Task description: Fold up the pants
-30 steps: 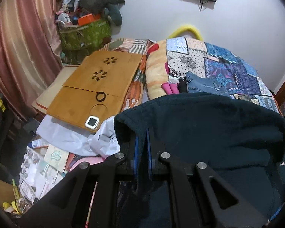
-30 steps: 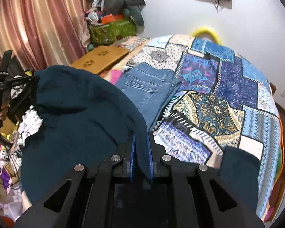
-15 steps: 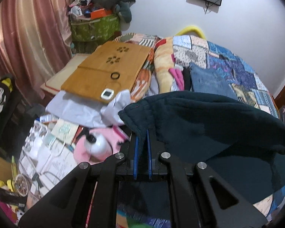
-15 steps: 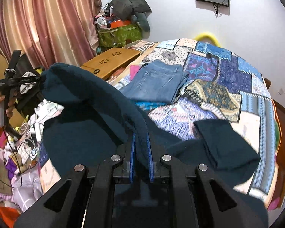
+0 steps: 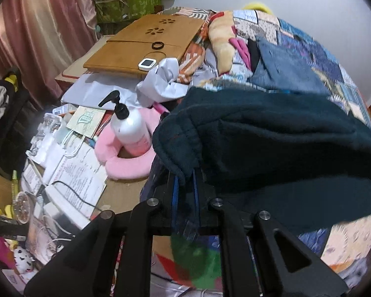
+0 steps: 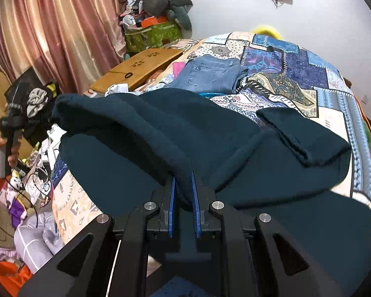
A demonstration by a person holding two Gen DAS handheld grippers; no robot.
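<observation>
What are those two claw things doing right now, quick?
Left gripper: closed on an edge of the dark teal pants.
Right gripper: closed on another edge of the same pants.

We angle our left gripper (image 5: 185, 185) steeply downward, its blue pads (image 5: 176, 193) pinched on dark teal fabric; our right gripper (image 6: 183, 188) clamps likewise, tilted less sharply.

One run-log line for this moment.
left claw: shut on teal pants | right claw: shut on pants | lower part on quilt
</observation>
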